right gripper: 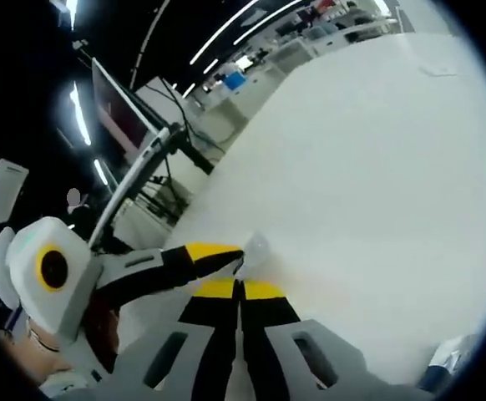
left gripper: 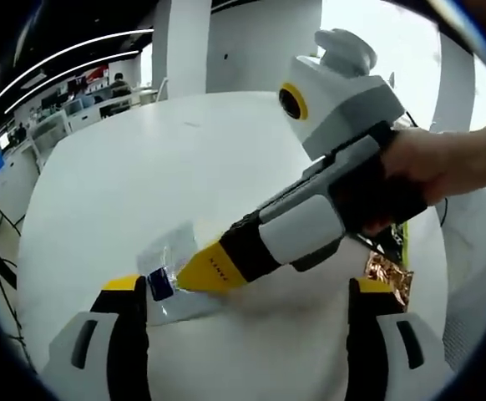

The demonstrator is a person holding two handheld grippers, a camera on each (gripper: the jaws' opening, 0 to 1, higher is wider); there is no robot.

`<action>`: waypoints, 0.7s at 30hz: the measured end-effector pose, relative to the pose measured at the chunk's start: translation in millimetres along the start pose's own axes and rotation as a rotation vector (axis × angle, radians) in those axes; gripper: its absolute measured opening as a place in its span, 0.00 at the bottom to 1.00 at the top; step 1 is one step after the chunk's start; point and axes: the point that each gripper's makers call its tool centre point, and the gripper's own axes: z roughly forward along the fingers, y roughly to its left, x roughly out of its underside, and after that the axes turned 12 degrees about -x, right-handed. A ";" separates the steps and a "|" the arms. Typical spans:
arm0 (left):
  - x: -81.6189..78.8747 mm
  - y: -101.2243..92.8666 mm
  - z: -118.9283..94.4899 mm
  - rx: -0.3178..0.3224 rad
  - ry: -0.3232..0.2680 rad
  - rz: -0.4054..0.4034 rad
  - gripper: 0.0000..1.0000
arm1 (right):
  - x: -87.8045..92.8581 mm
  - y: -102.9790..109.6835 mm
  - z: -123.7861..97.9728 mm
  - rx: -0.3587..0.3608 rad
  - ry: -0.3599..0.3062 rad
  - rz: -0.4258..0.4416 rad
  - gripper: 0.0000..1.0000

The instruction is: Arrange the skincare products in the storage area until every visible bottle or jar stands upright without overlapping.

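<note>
A clear plastic bottle with a blue cap (left gripper: 161, 282) lies on its side on the white table (left gripper: 143, 167), between my left gripper's jaws. My left gripper (left gripper: 247, 286) stands open, its jaws wide apart. A hand brings my right gripper (left gripper: 194, 274) in from the right, and its yellow tips touch the bottle beside the cap. In the right gripper view my right gripper (right gripper: 240, 288) is shut, with nothing seen between its jaws. The clear bottle (right gripper: 258, 249) lies just past its tips. One yellow-tipped jaw of the left gripper (right gripper: 214, 255) reaches in from the left.
A crinkled copper foil packet (left gripper: 389, 276) lies by my left gripper's right jaw. A small blue and white item (right gripper: 443, 368) sits at the lower right edge. Monitors and desks (right gripper: 134, 125) stand beyond the table edge. The table stretches away wide and white.
</note>
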 end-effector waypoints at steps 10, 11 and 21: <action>0.7 16.1 -17.5 -0.027 -0.008 -0.089 0.90 | -7.0 2.6 -14.8 -0.009 0.010 -0.052 0.01; -1.1 18.4 -18.5 -0.034 -0.017 -0.101 0.88 | -6.8 3.5 -16.3 -0.012 0.015 -0.056 0.01; -10.2 19.8 -36.7 -0.027 -0.062 -0.162 0.69 | -9.1 5.8 -37.1 -0.005 0.055 -0.143 0.01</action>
